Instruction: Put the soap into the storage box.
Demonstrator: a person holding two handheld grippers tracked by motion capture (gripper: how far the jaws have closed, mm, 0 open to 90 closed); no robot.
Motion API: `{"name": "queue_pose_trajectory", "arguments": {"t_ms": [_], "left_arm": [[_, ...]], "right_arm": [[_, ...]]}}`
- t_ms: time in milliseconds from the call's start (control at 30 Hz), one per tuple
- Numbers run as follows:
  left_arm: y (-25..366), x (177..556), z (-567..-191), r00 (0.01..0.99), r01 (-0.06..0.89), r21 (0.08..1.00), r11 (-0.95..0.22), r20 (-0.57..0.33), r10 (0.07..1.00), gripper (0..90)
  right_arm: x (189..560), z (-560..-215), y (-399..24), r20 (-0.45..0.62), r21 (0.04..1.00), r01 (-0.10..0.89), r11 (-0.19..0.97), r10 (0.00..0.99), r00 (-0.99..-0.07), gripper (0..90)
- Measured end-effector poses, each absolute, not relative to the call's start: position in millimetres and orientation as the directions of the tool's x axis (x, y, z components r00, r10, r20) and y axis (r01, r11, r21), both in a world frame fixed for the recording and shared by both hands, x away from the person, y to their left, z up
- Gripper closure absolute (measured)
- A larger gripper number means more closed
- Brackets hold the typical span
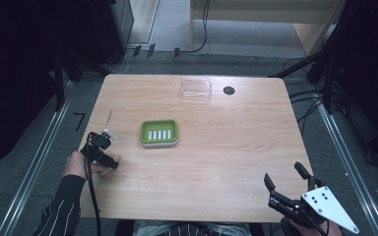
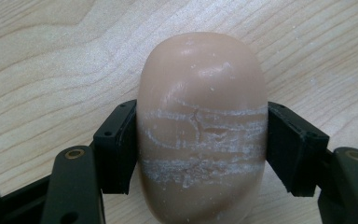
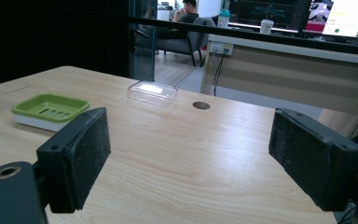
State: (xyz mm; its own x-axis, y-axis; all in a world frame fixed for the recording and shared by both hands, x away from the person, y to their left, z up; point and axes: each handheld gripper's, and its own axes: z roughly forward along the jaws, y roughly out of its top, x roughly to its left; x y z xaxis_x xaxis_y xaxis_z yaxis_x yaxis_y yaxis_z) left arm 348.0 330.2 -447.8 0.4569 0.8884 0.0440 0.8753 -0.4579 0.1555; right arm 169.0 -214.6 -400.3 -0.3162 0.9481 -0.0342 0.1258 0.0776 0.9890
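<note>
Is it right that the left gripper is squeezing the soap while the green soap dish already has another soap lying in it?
Not quite. The left gripper does squeeze the soap, its jaws pressed on both sides, as the left gripper view shows. But the green soap dish has nothing lying in it: the high view shows its bare slotted bottom.
</note>
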Motion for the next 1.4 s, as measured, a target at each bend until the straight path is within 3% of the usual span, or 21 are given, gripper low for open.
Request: {"name": "queue_pose_trajectory", "arguments": {"t_ms": [1400], "left_arm": [[316.7, 350.1, -411.1, 0.487, 0.849, 0.216, -0.482, 0.029, 0.873, 33.7]], "right_arm": [[168.9, -400.4, -214.9, -0.033, 0.989, 0.129, 0.077, 0.949, -0.312, 13.3]]}}
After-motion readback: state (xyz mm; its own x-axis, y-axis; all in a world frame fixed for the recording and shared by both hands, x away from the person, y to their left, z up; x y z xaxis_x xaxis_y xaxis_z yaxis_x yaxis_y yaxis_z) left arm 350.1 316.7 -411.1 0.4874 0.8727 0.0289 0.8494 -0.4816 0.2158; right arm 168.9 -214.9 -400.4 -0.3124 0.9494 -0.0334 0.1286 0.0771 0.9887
